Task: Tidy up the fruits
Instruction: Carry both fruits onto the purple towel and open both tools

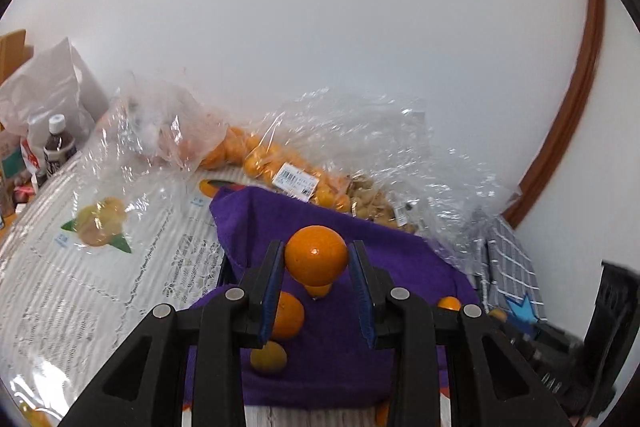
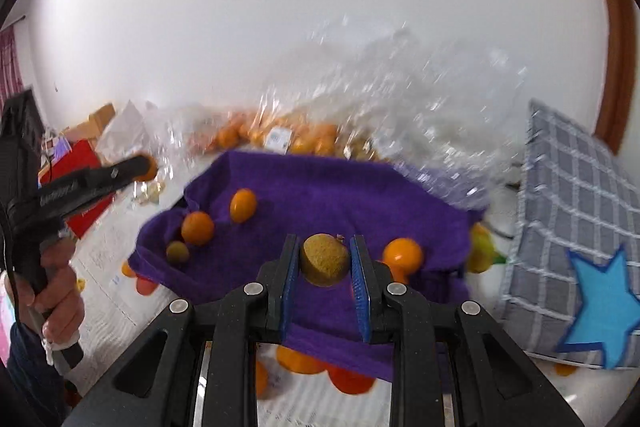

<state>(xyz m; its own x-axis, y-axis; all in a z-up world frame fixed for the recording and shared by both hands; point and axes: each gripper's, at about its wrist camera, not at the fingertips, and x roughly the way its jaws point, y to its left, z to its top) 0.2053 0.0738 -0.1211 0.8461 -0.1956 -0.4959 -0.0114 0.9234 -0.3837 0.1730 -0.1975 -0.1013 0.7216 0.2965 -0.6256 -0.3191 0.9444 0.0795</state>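
My left gripper [image 1: 316,257] is shut on an orange fruit [image 1: 316,255] and holds it above a purple towel [image 1: 340,347] with loose oranges [image 1: 286,315] on it. My right gripper [image 2: 325,259] is shut on a brown-green kiwi-like fruit [image 2: 324,261] above the same purple towel [image 2: 328,195]. On the towel lie oranges [image 2: 197,222], a small brown fruit [image 2: 177,253] and another orange [image 2: 402,254]. The left gripper [image 2: 136,167] shows at the left of the right wrist view, held by a hand.
Clear plastic bags of oranges [image 1: 264,155] lie behind the towel by the white wall. A dark bottle [image 1: 58,147] and white bags stand at far left. A grey checked cloth with a blue star [image 2: 580,227] is at right. More oranges [image 2: 300,361] lie under the towel's front edge.
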